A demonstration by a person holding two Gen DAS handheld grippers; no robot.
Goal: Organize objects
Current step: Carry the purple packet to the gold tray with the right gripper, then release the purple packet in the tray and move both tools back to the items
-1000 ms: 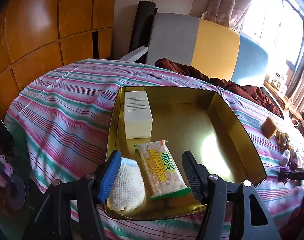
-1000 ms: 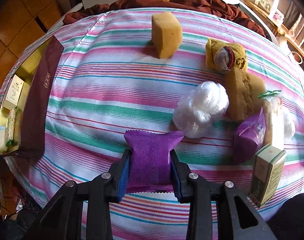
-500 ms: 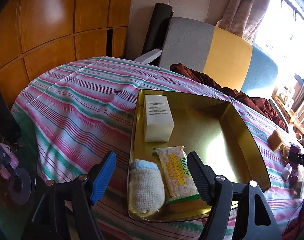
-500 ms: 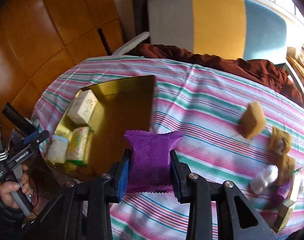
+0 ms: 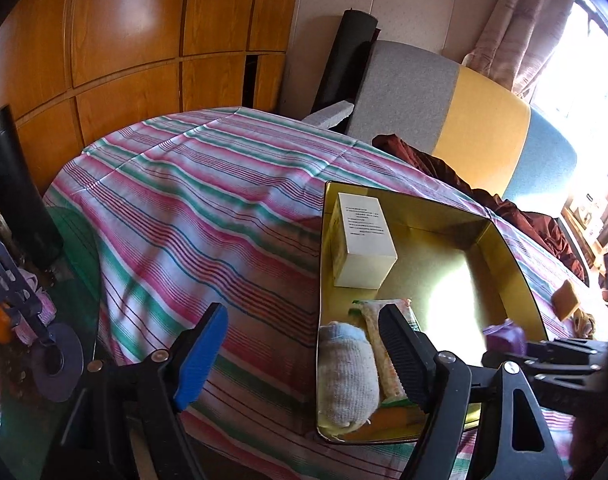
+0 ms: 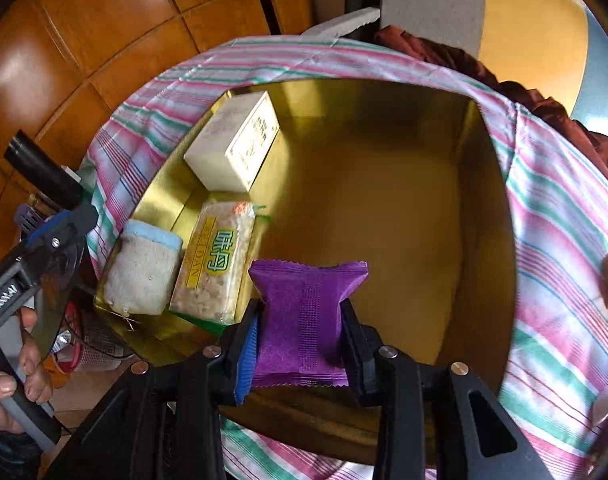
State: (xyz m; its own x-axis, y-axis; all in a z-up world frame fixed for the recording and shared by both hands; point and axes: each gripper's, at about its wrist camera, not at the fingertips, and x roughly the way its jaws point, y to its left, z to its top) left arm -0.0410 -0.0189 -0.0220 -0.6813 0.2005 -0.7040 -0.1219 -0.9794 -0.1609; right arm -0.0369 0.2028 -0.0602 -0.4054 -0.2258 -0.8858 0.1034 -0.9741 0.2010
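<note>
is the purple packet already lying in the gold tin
No, the purple packet is clamped between the right gripper's fingers, held above the gold tin.

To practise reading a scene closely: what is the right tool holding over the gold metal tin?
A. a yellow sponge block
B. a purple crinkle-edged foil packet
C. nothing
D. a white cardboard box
B: in the right wrist view the right tool is shut on the purple crinkle-edged foil packet, above the gold metal tin.
</note>
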